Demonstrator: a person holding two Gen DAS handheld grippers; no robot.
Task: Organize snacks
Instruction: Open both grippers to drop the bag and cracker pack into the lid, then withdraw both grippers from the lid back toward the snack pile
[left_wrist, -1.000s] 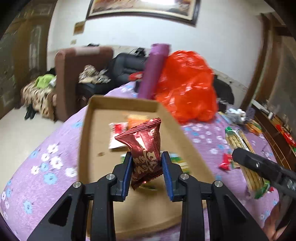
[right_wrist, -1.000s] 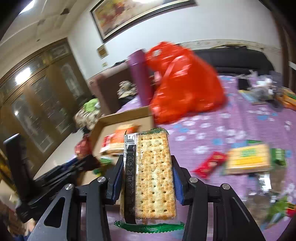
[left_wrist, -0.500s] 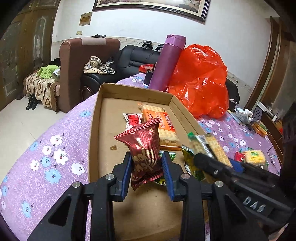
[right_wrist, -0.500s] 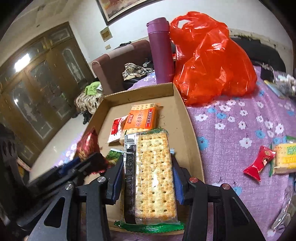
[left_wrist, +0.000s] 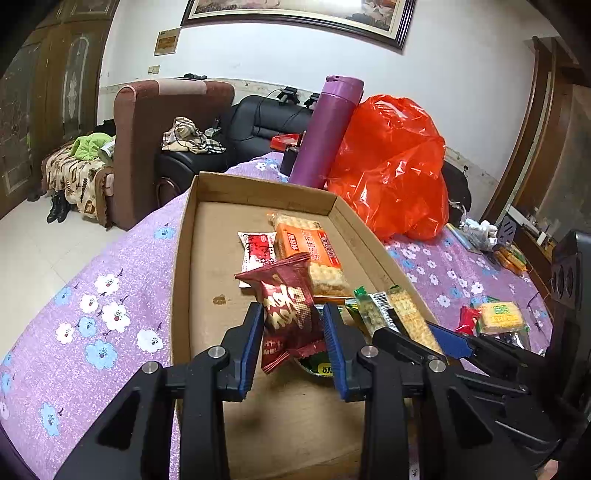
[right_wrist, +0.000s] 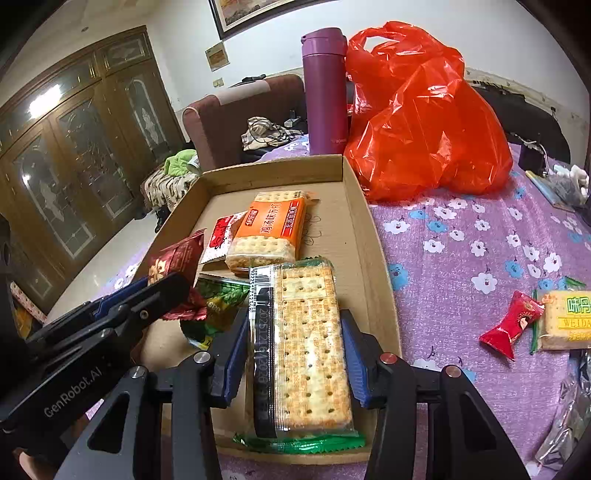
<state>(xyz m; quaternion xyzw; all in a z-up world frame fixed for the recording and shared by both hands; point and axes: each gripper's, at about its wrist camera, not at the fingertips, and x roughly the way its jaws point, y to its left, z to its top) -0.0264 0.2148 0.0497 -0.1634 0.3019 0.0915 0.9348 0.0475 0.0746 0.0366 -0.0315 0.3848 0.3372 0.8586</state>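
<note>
A shallow cardboard box (left_wrist: 207, 295) lies on a purple flowered cloth. My left gripper (left_wrist: 291, 314) is shut on a dark red snack packet (left_wrist: 288, 306) and holds it upright over the box's near half. My right gripper (right_wrist: 293, 321) holds a long cracker pack (right_wrist: 306, 350) with green ends low over the box's near right corner. Its jaws are opening, and the pads still touch the pack's sides. Inside the box (right_wrist: 332, 221) lie an orange cracker pack (right_wrist: 273, 225), a red-and-white packet (left_wrist: 256, 251) and a green packet (right_wrist: 218, 295). The two grippers stand close, side by side.
Behind the box stand a purple flask (right_wrist: 325, 92) and an orange plastic bag (right_wrist: 424, 129). To the right, a red candy (right_wrist: 513, 321) and a yellow cracker pack (right_wrist: 565, 321) lie on the cloth. Armchairs and a floor drop lie past the table's left edge.
My right gripper swung left from above the cloth to over the box and came down with the cracker pack. The left gripper and its red packet stayed put.
</note>
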